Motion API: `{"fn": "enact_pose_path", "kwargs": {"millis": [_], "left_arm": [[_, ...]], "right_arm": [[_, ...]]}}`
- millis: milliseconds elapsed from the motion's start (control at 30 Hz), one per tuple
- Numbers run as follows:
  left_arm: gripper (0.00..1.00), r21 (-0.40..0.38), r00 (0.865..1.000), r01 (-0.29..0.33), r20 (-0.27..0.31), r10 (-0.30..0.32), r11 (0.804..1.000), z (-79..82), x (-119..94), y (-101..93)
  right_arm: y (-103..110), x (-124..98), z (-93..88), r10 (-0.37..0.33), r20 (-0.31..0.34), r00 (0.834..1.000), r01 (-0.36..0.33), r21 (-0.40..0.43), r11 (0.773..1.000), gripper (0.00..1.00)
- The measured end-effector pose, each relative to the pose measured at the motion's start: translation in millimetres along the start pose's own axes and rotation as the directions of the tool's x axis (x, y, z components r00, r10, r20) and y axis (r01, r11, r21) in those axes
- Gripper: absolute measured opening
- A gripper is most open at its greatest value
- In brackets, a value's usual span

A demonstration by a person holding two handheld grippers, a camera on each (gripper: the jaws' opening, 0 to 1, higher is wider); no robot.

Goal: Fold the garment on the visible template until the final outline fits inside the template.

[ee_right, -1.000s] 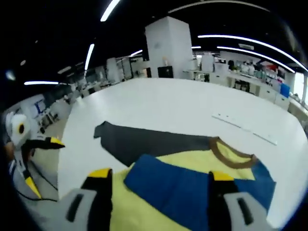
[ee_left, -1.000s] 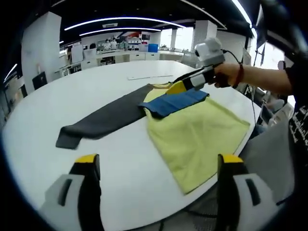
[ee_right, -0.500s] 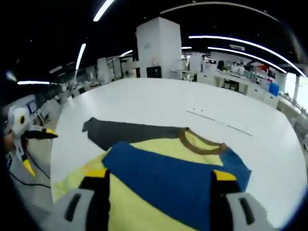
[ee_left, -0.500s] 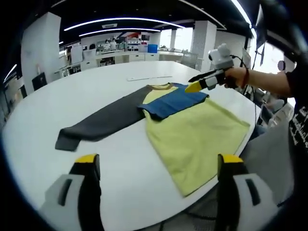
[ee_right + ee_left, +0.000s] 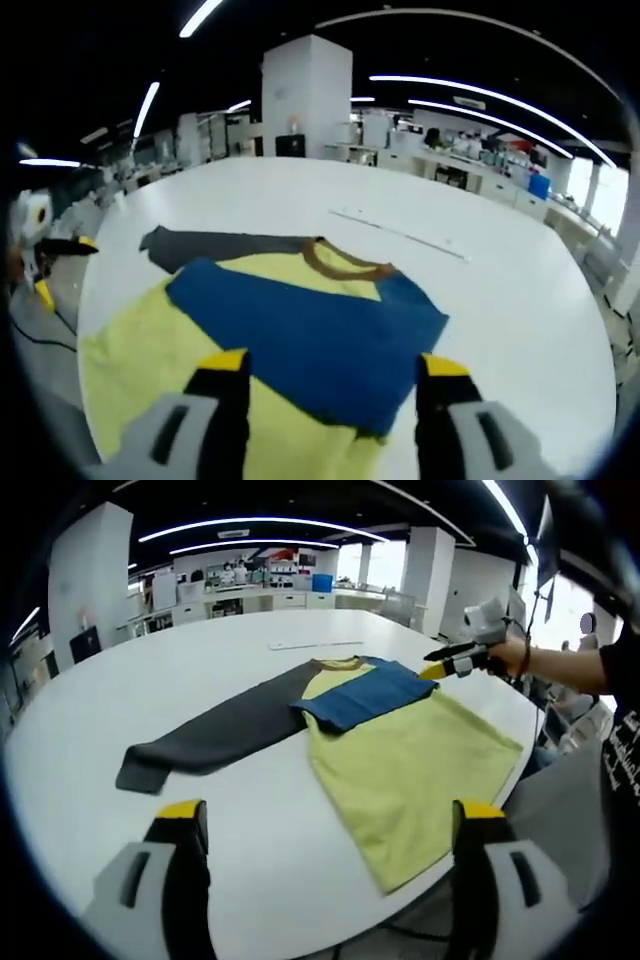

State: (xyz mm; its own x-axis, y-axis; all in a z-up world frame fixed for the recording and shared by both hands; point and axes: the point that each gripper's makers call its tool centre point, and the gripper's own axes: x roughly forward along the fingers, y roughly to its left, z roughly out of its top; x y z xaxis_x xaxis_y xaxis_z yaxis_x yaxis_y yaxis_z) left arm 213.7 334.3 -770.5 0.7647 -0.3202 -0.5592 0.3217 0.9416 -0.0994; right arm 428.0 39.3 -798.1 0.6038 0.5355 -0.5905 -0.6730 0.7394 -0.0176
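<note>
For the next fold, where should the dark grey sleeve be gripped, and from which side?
Probably at the cuff end of the dark grey sleeve. It lies flat and stretched away from the yellow body, so its free tip is the loose edge to pinch. The open left gripper sits nearest; come from that near table side.

The right gripper (image 5: 330, 375) hangs with jaws apart above the garment's blue sleeve (image 5: 310, 345), which lies folded across the yellow body (image 5: 130, 345). A dark grey sleeve (image 5: 205, 245) stretches out on the white table (image 5: 480, 300).
</note>
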Motion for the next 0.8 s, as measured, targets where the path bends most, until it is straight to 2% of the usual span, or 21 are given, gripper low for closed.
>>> {"fn": "enact_pose_path", "kwargs": {"millis": [67,367,700,800], "left_arm": [[0.99,-0.001,1.0,-0.003,0.0,0.003,1.0,-0.2,0,0.2],[0.97,-0.021,1.0,-0.011,0.009,0.011,1.0,-0.2,-2,1.9],[0.95,-0.018,1.0,-0.01,-0.001,0.01,1.0,-1.8,-2,1.5],[0.95,-0.019,1.0,-0.012,-0.001,0.012,1.0,-2.4,-3,2.7]], "right_arm": [[-4,-3,-7.9,-0.009,-0.013,1.0,0.009,-0.002,1.0,0.59],[-18,-14,-32.7,-0.031,-0.05,0.998,0.028,-0.058,0.998,0.26],[-30,-12,-54.4,-0.075,-0.112,0.991,0.062,-0.118,0.991,0.1],[-29,-13,-52.1,-0.073,-0.116,0.991,0.059,-0.118,0.991,0.07]]}}
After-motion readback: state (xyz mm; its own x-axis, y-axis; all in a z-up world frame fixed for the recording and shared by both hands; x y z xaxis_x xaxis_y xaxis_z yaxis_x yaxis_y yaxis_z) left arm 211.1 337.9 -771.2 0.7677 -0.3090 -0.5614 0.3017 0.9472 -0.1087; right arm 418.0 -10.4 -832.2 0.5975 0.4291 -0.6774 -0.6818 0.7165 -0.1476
